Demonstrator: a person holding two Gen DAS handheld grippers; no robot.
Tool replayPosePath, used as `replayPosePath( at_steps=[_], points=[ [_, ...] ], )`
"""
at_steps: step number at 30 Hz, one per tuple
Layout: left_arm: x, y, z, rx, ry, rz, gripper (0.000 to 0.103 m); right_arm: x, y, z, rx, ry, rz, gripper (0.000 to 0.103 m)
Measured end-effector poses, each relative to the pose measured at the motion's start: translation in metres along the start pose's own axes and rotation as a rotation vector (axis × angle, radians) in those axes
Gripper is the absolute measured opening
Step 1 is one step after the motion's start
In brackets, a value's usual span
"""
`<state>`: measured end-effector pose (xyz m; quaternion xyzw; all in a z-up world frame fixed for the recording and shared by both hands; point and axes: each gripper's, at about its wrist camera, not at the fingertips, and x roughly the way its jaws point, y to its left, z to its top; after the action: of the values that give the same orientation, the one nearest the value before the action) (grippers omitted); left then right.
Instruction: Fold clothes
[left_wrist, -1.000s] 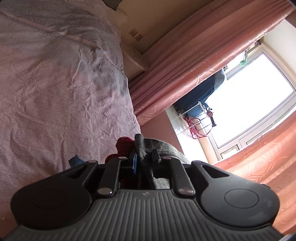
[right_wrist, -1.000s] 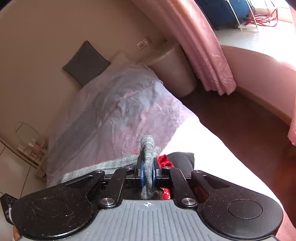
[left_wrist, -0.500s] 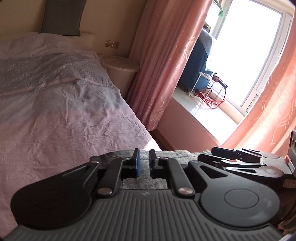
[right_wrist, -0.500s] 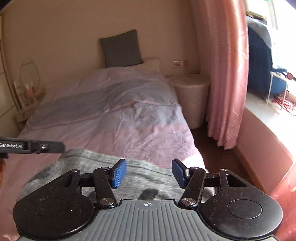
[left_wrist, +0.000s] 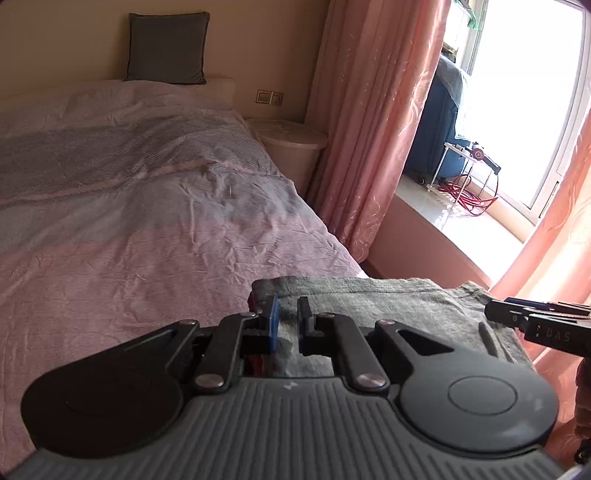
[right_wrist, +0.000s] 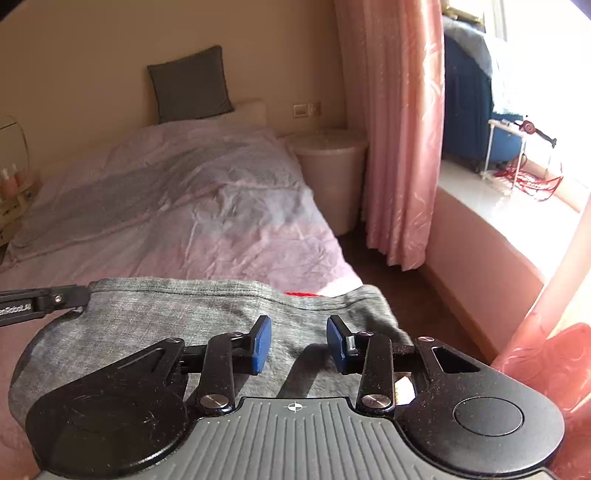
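A grey knit garment (left_wrist: 388, 302) lies spread flat on the near end of the bed; it also shows in the right wrist view (right_wrist: 177, 314). A bit of red cloth (right_wrist: 301, 294) peeks out from under its far edge. My left gripper (left_wrist: 288, 325) hovers over the garment's left edge, its pads a small gap apart with nothing between them. My right gripper (right_wrist: 299, 343) is wide open and empty just above the garment's right part. Each gripper's tip shows at the edge of the other's view.
The bed (left_wrist: 147, 206) has a pink and grey cover and a grey cushion (left_wrist: 166, 48) at the head. A round white bedside table (left_wrist: 291, 147) stands by pink curtains (left_wrist: 373, 129). A window ledge (right_wrist: 498, 206) holds a blue suitcase and a rack.
Both grippers held the grey garment up a second ago. It has since been laid flat on the bed and let go; the right opened first, and the left pads have now parted slightly.
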<state>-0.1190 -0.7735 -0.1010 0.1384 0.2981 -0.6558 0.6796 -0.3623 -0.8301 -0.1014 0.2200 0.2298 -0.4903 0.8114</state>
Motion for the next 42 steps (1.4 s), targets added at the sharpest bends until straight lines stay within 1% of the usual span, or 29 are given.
replayPosePath(
  at_steps=[2,3,5,6,9,11,14,16,17,18,20,22,23,27,31,32,33,34,35,37,39,41,42],
  points=[
    [-0.031,-0.009,-0.009,-0.013,-0.02,-0.04,0.006,-0.031,0.003,-0.004,0.022,-0.042,0.029,0.039],
    [-0.043,-0.014,-0.015,-0.016,-0.026,-0.059,0.007,-0.043,0.007,-0.008,0.021,-0.051,0.044,0.039],
    [-0.059,-0.026,-0.031,-0.004,-0.025,-0.07,0.007,-0.061,0.018,-0.02,-0.003,-0.05,0.069,0.039],
    [-0.06,-0.03,-0.038,0.008,-0.015,-0.06,0.007,-0.066,0.024,-0.027,-0.023,-0.042,0.075,0.039],
    [-0.05,-0.033,-0.059,0.016,0.032,-0.004,0.007,-0.053,0.037,-0.049,-0.079,0.052,0.046,0.039],
    [-0.046,-0.036,-0.07,0.019,0.058,0.029,0.007,-0.051,0.037,-0.055,-0.081,0.068,0.039,0.039],
    [-0.064,-0.04,-0.062,-0.006,0.04,0.031,0.007,-0.049,0.037,-0.06,-0.079,0.081,0.037,0.039],
    [-0.076,-0.046,-0.057,-0.012,0.007,0.011,0.007,-0.056,0.038,-0.056,-0.068,0.054,0.064,0.039],
    [-0.077,-0.05,-0.057,-0.01,0.005,0.003,0.008,-0.059,0.039,-0.053,-0.063,0.04,0.078,0.039],
    [-0.074,-0.054,-0.058,0.001,0.02,0.007,0.008,-0.059,0.041,-0.053,-0.065,0.039,0.085,0.039],
    [-0.061,-0.061,-0.065,0.024,0.077,0.033,0.008,-0.05,0.046,-0.057,-0.088,0.071,0.079,0.039],
    [-0.055,-0.062,-0.074,-0.003,0.104,0.056,0.008,-0.04,0.048,-0.066,-0.105,0.116,0.071,0.039],
    [-0.056,-0.062,-0.074,-0.013,0.106,0.063,0.008,-0.039,0.048,-0.069,-0.11,0.123,0.07,0.039],
    [-0.062,-0.065,-0.069,-0.018,0.131,0.1,0.009,-0.049,0.045,-0.066,-0.101,0.123,0.084,0.039],
    [-0.075,-0.076,-0.063,-0.002,0.168,0.184,0.013,-0.065,0.042,-0.056,-0.071,0.127,0.086,0.039],
    [-0.081,-0.079,-0.062,-0.004,0.173,0.197,0.017,-0.07,0.042,-0.055,-0.06,0.129,0.086,0.04],
    [-0.087,-0.082,-0.061,-0.007,0.178,0.21,0.02,-0.077,0.042,-0.053,-0.05,0.126,0.082,0.051],
    [-0.093,-0.084,-0.06,-0.009,0.183,0.223,0.022,-0.084,0.043,-0.052,-0.043,0.121,0.075,0.072],
    [-0.1,-0.087,-0.059,-0.009,0.187,0.233,0.025,-0.092,0.044,-0.052,-0.039,0.113,0.069,0.077],
    [-0.116,-0.093,-0.058,0.002,0.185,0.23,0.029,-0.108,0.047,-0.051,-0.039,0.095,0.06,0.077],
    [-0.133,-0.097,-0.056,0.017,0.186,0.227,0.034,-0.122,0.05,-0.05,-0.028,0.096,0.045,0.077],
    [-0.149,-0.1,-0.055,0.033,0.189,0.225,0.035,-0.135,0.053,-0.051,-0.016,0.099,0.029,0.077],
    [-0.158,-0.101,-0.055,0.04,0.186,0.226,0.037,-0.141,0.055,-0.051,-0.013,0.103,0.023,0.078]
  ],
)
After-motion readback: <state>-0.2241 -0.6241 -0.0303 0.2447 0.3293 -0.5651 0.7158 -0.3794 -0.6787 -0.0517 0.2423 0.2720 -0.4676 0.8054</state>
